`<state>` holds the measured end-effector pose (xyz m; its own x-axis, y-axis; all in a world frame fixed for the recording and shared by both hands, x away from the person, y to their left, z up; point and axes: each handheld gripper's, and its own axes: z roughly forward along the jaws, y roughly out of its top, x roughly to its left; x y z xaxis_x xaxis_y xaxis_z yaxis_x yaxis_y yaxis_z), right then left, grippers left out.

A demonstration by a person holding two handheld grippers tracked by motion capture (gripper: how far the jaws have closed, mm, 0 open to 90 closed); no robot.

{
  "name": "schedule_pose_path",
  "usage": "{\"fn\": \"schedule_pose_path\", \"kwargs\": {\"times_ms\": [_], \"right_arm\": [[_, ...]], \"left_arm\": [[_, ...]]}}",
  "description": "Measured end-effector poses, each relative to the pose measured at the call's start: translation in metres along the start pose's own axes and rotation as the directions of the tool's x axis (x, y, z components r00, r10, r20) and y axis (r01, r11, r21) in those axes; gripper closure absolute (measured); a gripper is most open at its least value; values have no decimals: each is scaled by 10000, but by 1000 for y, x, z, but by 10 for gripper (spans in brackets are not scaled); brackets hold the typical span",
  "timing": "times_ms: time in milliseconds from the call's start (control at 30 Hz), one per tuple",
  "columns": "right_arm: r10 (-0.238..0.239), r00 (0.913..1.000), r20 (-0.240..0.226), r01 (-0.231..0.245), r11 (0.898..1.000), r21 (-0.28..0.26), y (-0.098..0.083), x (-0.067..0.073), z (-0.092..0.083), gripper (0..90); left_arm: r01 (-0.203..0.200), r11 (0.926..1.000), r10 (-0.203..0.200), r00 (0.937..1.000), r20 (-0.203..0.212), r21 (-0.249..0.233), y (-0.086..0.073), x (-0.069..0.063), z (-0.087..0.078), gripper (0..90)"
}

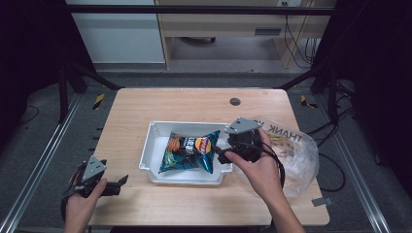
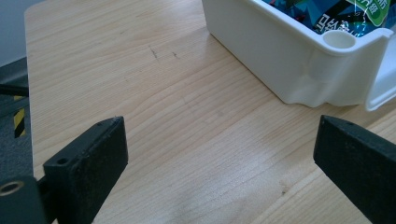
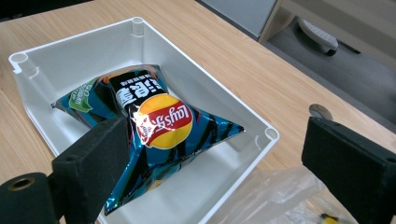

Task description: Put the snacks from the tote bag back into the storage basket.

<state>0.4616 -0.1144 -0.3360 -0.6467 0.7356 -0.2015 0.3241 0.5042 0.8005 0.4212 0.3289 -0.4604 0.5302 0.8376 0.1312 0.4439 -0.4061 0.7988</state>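
On the middle of a light wooden table [image 1: 145,204] sits a white plastic bin [image 1: 154,138], and inside it lies a blue bag of crisps [image 1: 190,152], flat on the bin's floor. At the bin's right edge, the right gripper [image 1: 224,154] hovers just beside the bag; its jaws are spread wide and hold nothing, with the bag [image 3: 154,140] lying just beyond and partly behind one jaw. Whether that jaw touches the bag is hard to tell. Near the table's front left corner, well apart from the bin, the left gripper [image 1: 116,185] rests low, jaws parted and empty, pointing toward the bin's corner [image 2: 299,60]. Beside the right hand lies a crumpled clear plastic bag [image 1: 297,150].
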Motion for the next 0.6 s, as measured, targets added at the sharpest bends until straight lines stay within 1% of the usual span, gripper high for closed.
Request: {"fn": "schedule_pose_path", "kwargs": {"times_ms": [67, 100, 133, 200, 233, 267, 300, 467, 500, 600], "right_arm": [[-21, 10000, 41, 20, 9999, 172, -3, 0, -6, 76], [-21, 10000, 41, 20, 9999, 172, -3, 0, -6, 76], [36, 10000, 17, -37, 9997, 245, -5, -1, -11, 77], [57, 10000, 61, -58, 9998, 216, -5, -1, -13, 78], [94, 9998, 155, -97, 9998, 178, -8, -3, -18, 79], [94, 9998, 155, -97, 9998, 178, -8, -3, -18, 79], [133, 9997, 193, -136, 9998, 167, -10, -4, -22, 79], [206, 9992, 340, -212, 9996, 176, -16, -6, -30, 78], [189, 9989, 433, -198, 9996, 191, -18, -7, -33, 78], [179, 9985, 512, -189, 9997, 179, -21, -8, -37, 78]], "left_arm": [[39, 10000, -39, 10000, 62, -53, 1, -1, 0, 26], [39, 10000, -39, 10000, 62, -53, 1, -1, 0, 26], [67, 9999, -66, 10000, 55, -84, 1, -2, 0, 26], [77, 9999, -77, 10000, 45, -88, 1, -2, -1, 26], [89, 9999, -88, 10000, 33, -105, 1, -2, -1, 27], [89, 9999, -88, 10000, 33, -105, 1, -2, -1, 27], [76, 9999, -75, 10000, 38, -123, 2, -2, -1, 27], [50, 9999, -49, 10000, 84, -98, 2, -3, -1, 28], [54, 9999, -53, 9999, 87, -98, 2, -3, -1, 28], [23, 10000, -22, 9999, 98, -97, 2, -4, -1, 28]]}}
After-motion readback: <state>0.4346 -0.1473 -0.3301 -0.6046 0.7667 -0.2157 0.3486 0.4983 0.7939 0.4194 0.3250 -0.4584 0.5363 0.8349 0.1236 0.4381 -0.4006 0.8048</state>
